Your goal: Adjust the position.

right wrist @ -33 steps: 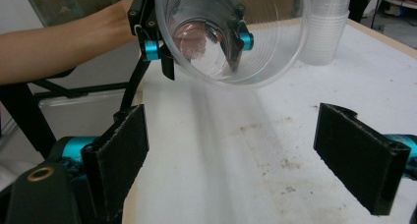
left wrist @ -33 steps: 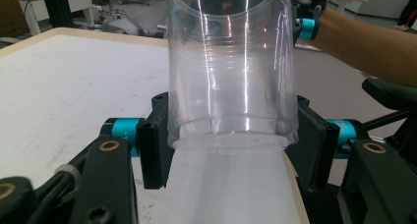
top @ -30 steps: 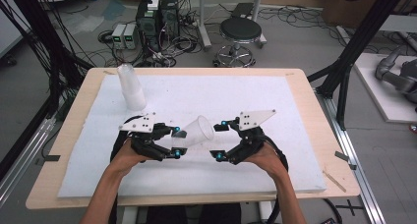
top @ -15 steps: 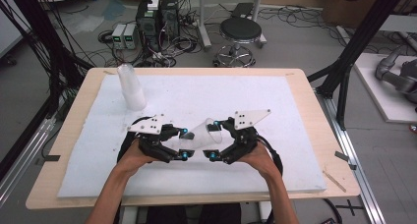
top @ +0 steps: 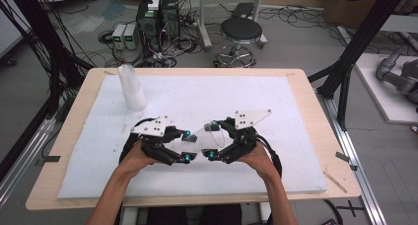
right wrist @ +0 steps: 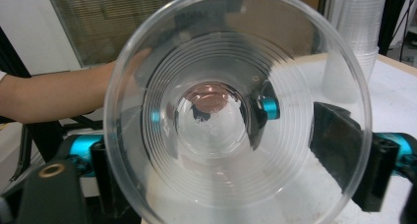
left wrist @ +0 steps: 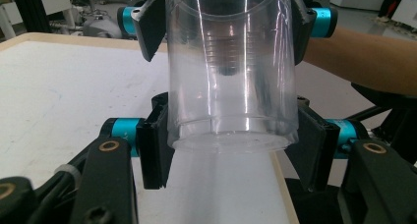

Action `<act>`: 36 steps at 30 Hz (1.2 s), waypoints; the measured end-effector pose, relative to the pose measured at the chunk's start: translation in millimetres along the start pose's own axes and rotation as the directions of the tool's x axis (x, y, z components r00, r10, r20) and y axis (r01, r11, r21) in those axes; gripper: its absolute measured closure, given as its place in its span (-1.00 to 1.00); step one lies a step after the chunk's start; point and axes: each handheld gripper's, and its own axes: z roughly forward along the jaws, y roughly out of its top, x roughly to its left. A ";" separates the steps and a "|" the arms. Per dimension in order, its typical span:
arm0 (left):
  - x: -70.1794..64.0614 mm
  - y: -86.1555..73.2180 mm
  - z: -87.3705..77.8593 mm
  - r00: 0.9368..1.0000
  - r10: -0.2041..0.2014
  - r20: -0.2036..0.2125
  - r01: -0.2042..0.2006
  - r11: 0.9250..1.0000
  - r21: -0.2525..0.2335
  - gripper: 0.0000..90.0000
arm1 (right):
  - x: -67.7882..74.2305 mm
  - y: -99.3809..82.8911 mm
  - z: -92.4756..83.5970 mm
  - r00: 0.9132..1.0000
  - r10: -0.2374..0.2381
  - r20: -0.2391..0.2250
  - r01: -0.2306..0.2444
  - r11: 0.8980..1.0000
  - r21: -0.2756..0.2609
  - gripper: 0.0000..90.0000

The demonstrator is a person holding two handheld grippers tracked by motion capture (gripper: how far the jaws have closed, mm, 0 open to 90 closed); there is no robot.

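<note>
Clear cup (left wrist: pixel 231 81) pinched in left tool (top: pixel 186 145), rim btwn closing right tool (top: pixel 212 140) jaws, contact unclear thru plastic

In the left gripper view the top of the clear cup (left wrist: pixel 231 71) is cut off by the picture's top edge; the far jaws behind it are partly hidden by its wall; in the right gripper view the cup's (right wrist: pixel 236 111) lower rim is cut off at the bottom edge, and what lies behind its base is blurred; the stack of cups (right wrist: pixel 361 27) is cut off at the top; in the high view the elbows are cut off below.
</note>
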 end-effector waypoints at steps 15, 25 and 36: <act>-0.4 -0.5 1.7 1.000 0.004 0.008 -0.004 1.000 0.011 -0.07 | 0.7 1.0 -0.5 1.000 -0.017 -0.021 0.017 1.000 -0.018 -0.34; -0.6 -0.5 1.7 1.000 -0.001 0.009 0.001 1.000 0.005 -0.20 | 1.6 1.3 -0.7 0.999 -0.022 -0.024 0.022 1.000 -0.019 -0.27; -1.6 1.2 -2.3 0.999 -0.020 -0.026 0.020 1.000 0.000 -0.96 | 0.7 1.5 -2.4 1.000 -0.021 -0.008 0.020 1.000 -0.019 -0.27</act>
